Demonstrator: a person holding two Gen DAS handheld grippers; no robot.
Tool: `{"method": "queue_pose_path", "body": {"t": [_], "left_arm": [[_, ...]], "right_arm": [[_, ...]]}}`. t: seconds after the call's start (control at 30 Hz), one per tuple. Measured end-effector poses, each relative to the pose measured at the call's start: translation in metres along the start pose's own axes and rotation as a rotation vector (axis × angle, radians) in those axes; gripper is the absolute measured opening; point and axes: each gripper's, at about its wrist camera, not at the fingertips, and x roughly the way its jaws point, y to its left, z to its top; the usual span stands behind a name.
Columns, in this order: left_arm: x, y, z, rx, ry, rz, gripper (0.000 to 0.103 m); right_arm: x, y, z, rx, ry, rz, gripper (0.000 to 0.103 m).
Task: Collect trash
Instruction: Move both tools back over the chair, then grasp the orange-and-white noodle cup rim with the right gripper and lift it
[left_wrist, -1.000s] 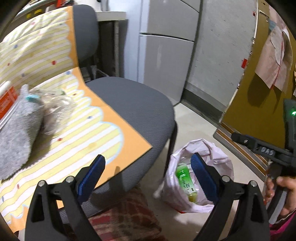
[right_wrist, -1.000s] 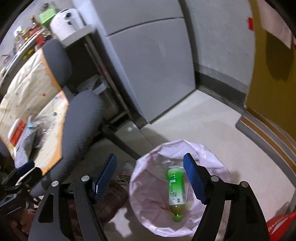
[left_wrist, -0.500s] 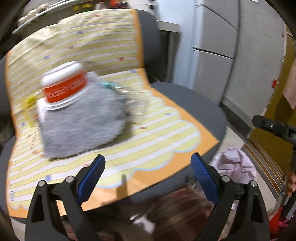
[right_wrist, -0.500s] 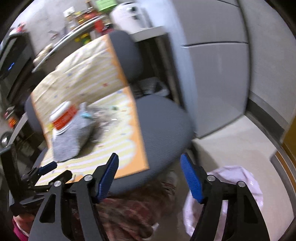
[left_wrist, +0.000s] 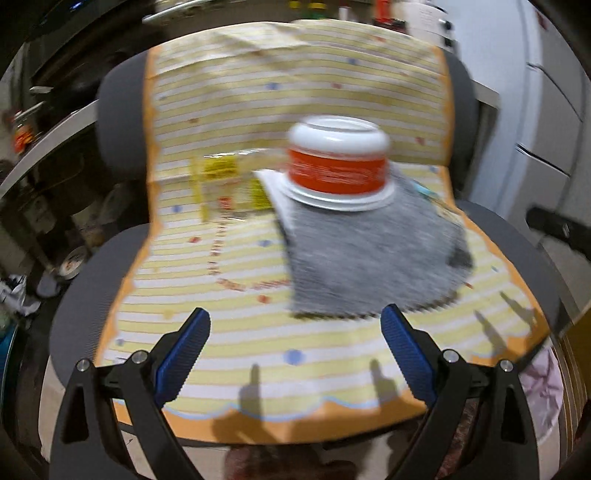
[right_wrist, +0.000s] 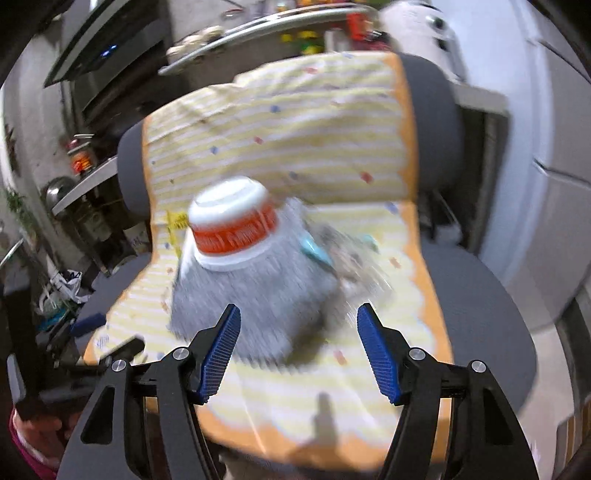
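An upside-down white cup with an orange band (left_wrist: 338, 166) (right_wrist: 232, 225) rests on a grey cloth (left_wrist: 369, 258) (right_wrist: 255, 295) on the chair's yellow striped cover (left_wrist: 258, 350). A yellow wrapper (left_wrist: 225, 181) lies left of the cup. Crumpled clear plastic (right_wrist: 354, 258) lies right of the cloth. My left gripper (left_wrist: 295, 350) is open, nothing between its fingers, in front of the cloth. My right gripper (right_wrist: 299, 350) is open too, just short of the cloth. A corner of the pink trash bag (left_wrist: 539, 384) shows at lower right.
The grey office chair (right_wrist: 480, 314) fills both views. Cluttered shelves (right_wrist: 92, 166) stand behind and to the left. Grey cabinet doors (left_wrist: 554, 129) are on the right. A hand in a pink sleeve (right_wrist: 33, 435) holds the left gripper's handle at the lower left of the right wrist view.
Both grippers swung left from the trash bag with the green bottle on the floor to face the chair seat. Cup and cloth now sit centred. Both stay open.
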Motion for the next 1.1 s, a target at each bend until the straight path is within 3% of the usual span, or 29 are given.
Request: {"method": "queue_pose_path", "body": {"t": [0.23, 0.6, 0.8, 1.1], "left_arm": [[0.017, 0.036, 0.011, -0.046, 0.006, 0.068, 0.091], [0.038, 0.049, 0.025, -0.083, 0.012, 0.075, 0.091], [0.034, 0.048, 0.013, -0.092, 0.035, 0.07, 0.091], [0.014, 0.03, 0.002, -0.076, 0.039, 0.04, 0.091]], "right_arm": [[0.073, 0.045, 0.062, -0.056, -0.041, 0.013, 0.066], [0.132, 0.047, 0.096, -0.006, -0.025, -0.024, 0.066], [0.114, 0.047, 0.075, -0.018, 0.001, -0.01, 0.066], [0.047, 0.039, -0.005, -0.077, 0.084, -0.037, 0.067]]}}
